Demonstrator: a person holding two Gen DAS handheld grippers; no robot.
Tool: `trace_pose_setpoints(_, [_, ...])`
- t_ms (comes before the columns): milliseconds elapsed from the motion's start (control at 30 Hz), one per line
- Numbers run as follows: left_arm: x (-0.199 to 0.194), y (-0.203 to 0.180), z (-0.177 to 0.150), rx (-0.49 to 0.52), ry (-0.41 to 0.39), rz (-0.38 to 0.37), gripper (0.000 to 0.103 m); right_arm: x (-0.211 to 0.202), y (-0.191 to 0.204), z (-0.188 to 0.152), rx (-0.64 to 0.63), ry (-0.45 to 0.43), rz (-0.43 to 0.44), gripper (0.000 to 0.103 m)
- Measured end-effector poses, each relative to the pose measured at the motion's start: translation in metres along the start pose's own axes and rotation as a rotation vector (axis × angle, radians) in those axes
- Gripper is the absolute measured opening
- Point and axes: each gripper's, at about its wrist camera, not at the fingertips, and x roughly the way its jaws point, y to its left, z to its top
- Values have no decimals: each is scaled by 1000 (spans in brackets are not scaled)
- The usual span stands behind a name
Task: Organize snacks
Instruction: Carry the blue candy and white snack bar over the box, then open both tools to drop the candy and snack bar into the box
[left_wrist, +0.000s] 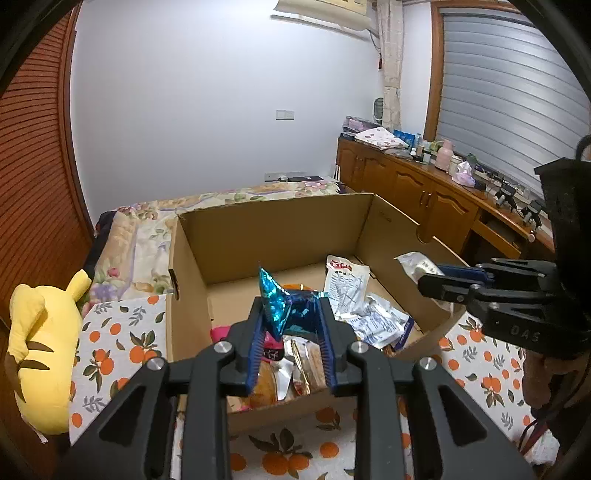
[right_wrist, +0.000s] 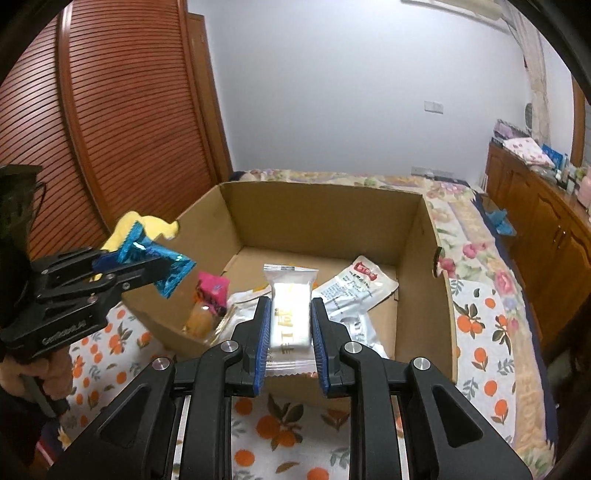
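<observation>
Both grippers are above the near edge of the open cardboard box (right_wrist: 325, 218), which stands on a cloth printed with oranges (left_wrist: 122, 343) spread over a bed.

Left gripper (left_wrist: 291, 317): fingers closed on a shiny blue foil packet (left_wrist: 284, 306). The packet is crumpled between the blue pads. One pointed corner sticks up past the left fingertip, tilted slightly left. In the right wrist view the same packet (right_wrist: 162, 266) runs with its long axis roughly across the jaws, its far end sticking out to the right beyond the fingertips and angled a little downward, over the box's left wall.

Right gripper (right_wrist: 290, 321): fingers closed on a white wrapped snack bar (right_wrist: 290, 314). Its long axis lies along the fingers, pointing away from the camera toward the box interior. The far crimped seal reaches past the fingertips; the near seal sits between the pads at the gripper body. The broad face is up, with gold lettering, blurred.

Box contents: a pink packet (right_wrist: 212, 291) at the near left corner, an orange-brown wrapped item (right_wrist: 201, 319) just below it, a white pouch with a red label (right_wrist: 356, 288) lying flat on the right, and other white wrappers beside it.

A yellow plush toy (left_wrist: 40, 354) lies left of the box.
</observation>
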Motion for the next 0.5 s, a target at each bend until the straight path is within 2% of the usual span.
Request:
trace_pose_setpoints(433, [9, 5, 2, -10, 1, 27, 31, 29, -4, 7, 36, 31, -14, 22])
trace_pose_setpoints(500, [10, 6, 2, -14, 4, 32, 38, 32, -4, 7, 37, 29, -23, 23])
